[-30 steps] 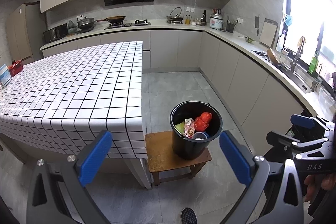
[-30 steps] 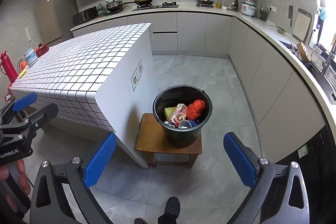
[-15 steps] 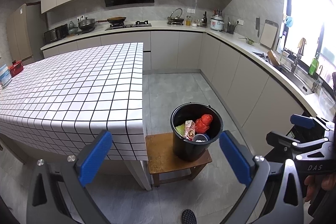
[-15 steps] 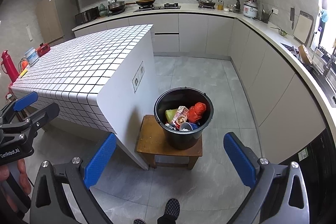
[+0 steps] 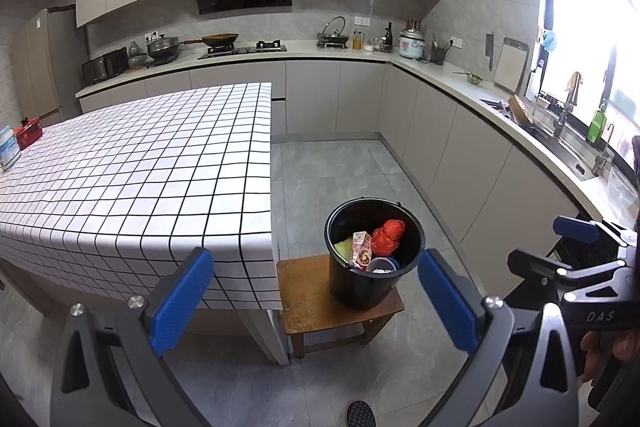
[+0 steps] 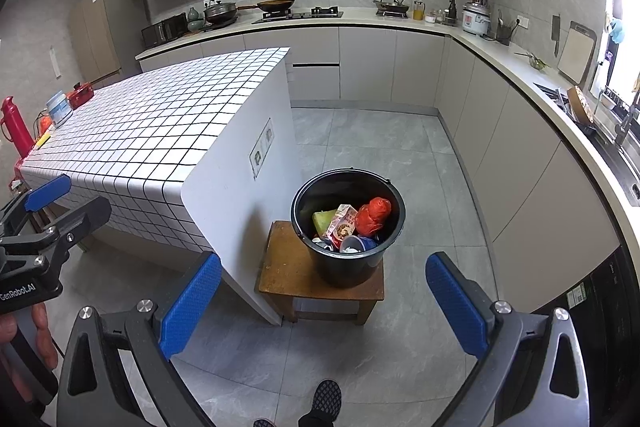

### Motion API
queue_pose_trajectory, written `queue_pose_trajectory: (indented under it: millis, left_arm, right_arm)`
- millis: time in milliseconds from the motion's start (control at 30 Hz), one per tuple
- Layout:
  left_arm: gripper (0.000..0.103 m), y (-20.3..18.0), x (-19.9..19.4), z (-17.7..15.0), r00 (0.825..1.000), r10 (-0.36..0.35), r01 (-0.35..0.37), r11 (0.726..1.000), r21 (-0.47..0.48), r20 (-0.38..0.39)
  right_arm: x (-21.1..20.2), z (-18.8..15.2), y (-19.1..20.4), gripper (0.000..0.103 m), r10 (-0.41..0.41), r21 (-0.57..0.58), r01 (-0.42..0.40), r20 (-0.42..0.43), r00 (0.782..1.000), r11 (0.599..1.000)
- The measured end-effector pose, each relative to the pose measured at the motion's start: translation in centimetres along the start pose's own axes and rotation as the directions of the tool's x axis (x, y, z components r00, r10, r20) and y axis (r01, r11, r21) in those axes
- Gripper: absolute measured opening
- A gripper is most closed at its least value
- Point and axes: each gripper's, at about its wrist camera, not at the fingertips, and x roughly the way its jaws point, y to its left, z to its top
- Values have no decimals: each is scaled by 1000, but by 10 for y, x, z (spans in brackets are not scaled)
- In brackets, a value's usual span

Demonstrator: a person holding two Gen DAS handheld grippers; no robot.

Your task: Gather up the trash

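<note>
A black bucket (image 5: 362, 291) (image 6: 344, 267) stands on a low wooden stool (image 5: 308, 303) (image 6: 280, 267) beside the checked table. It holds trash: a red crumpled bag (image 5: 387, 235) (image 6: 372, 215), a small printed carton (image 5: 359, 249) (image 6: 341, 223), a green piece (image 6: 322, 221) and a blue cup (image 6: 358, 245). My left gripper (image 5: 316, 301) is open and empty, held high and back from the bucket. My right gripper (image 6: 324, 307) is open and empty, also above and back from it.
The white checked table (image 5: 132, 179) (image 6: 152, 131) has a red box (image 5: 28, 134) and a tub at its far left end. Kitchen counters (image 5: 460, 79) run along the back and right, with a sink (image 5: 560, 143). My shoe (image 6: 326, 397) shows on the grey floor.
Both views have shifted only slightly; the bucket sits a touch lower in the frames. Both grippers stay open and empty.
</note>
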Motion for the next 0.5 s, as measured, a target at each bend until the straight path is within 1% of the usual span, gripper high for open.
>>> queue_pose_trajectory:
  millis: [500]
  left_arm:
    - [103,3,2,4,1000,-5,5,1000,-4,1]
  right_arm:
    - [3,6,-1,103,1,-6,-1,-1,1000,1000]
